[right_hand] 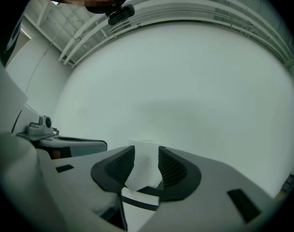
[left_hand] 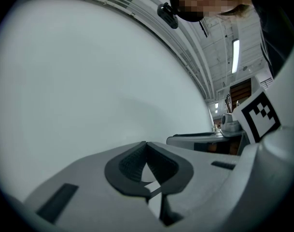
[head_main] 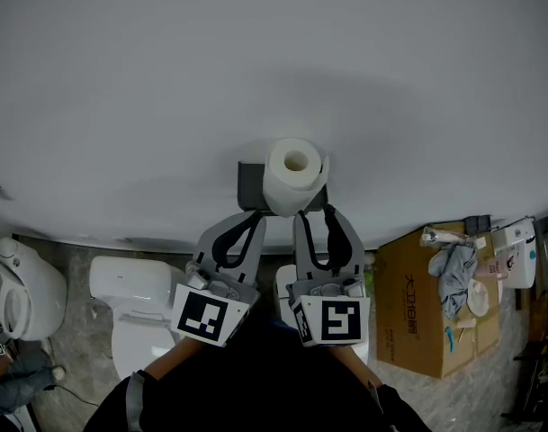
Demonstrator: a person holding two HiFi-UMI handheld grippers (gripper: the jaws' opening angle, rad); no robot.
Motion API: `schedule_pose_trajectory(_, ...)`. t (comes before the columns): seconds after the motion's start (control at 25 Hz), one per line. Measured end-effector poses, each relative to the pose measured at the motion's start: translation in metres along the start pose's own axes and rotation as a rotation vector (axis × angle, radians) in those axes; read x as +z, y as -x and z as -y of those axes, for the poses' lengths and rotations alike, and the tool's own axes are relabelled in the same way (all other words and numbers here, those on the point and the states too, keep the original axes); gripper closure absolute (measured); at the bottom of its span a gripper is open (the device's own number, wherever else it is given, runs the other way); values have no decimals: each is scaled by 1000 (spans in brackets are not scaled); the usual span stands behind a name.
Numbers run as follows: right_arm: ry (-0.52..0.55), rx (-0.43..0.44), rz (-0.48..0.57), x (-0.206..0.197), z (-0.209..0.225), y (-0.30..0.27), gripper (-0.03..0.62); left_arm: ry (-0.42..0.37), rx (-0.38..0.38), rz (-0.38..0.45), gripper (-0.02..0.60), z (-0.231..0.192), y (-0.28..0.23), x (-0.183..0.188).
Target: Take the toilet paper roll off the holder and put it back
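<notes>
Soft, even light falls on the pale wall (head_main: 166,79), and a faint, broad shadow lies above the toilet paper roll (head_main: 294,176). The head view bends at its edges and is dark at its lower middle. Both gripper views are round fisheye pictures with black corners, soft up close. A strip light (left_hand: 235,56) glares at the left gripper view's right.

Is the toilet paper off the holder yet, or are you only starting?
Only starting. Done: the right gripper has its jaws closed on the roll. In hand: the roll sits right at the holder, so it does not look pulled off yet. The left gripper is shut and empty. Left: take the roll off, then put it back.
</notes>
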State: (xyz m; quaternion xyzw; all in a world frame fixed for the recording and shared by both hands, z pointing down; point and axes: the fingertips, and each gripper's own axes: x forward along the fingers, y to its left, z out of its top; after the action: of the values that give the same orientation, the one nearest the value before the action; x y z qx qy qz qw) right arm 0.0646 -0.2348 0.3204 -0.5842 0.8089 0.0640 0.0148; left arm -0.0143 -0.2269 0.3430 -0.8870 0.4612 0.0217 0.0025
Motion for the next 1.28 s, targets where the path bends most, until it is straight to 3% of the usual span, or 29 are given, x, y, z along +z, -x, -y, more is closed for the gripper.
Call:
schedule_pose_trajectory(0.12, -9, -3, 0, -1, -1, 3, 508, -2, 0, 1, 575, 0, 1, -1)
schedule_pose_trajectory(0.28, -26, -8, -8, -6, -2, 5, 558, -2, 0, -2, 575, 1, 2, -2)
schedule_pose_trajectory(1.28, -6, -52, -24, -28, 6, 14, 571, -10, 68, -13, 575, -9, 8, -10)
